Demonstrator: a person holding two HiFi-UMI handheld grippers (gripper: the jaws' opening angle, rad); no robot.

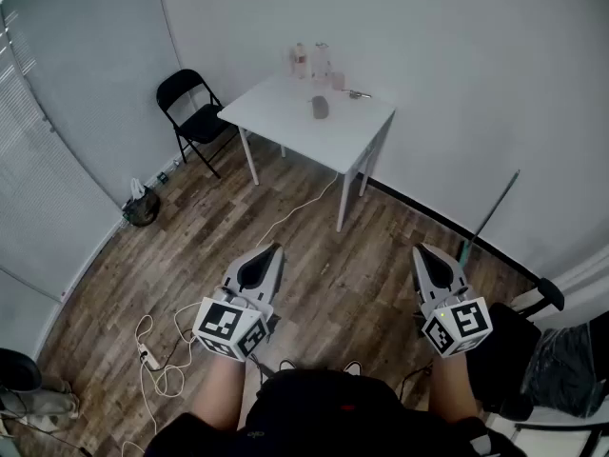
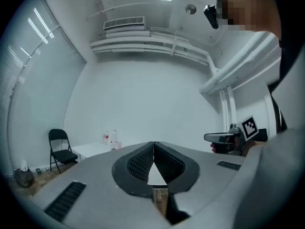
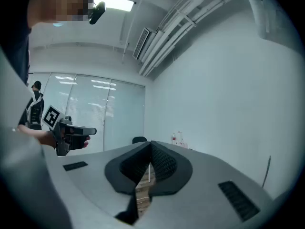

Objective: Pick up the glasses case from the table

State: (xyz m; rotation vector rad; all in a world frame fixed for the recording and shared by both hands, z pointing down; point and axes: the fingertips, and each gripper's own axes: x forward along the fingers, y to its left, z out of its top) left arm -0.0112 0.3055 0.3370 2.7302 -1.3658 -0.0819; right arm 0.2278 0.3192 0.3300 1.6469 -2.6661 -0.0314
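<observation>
Grey plastic, pressed together on nothing at lower left and lower right: left gripper (image 1: 273, 250) and matching right gripper (image 1: 422, 248), well apart from the small dark grey oval glasses case (image 1: 321, 107) lying at upper centre on the white square table (image 1: 276, 114). Could snag a foot on the thin white cable (image 1: 285, 219) trailing over the wood floor, or, arriving with jaws unopened, shove the case into the clear plastic bottles (image 1: 321, 62) behind it. Cannot tell what the seemingly shut case or the bottles hold.
</observation>
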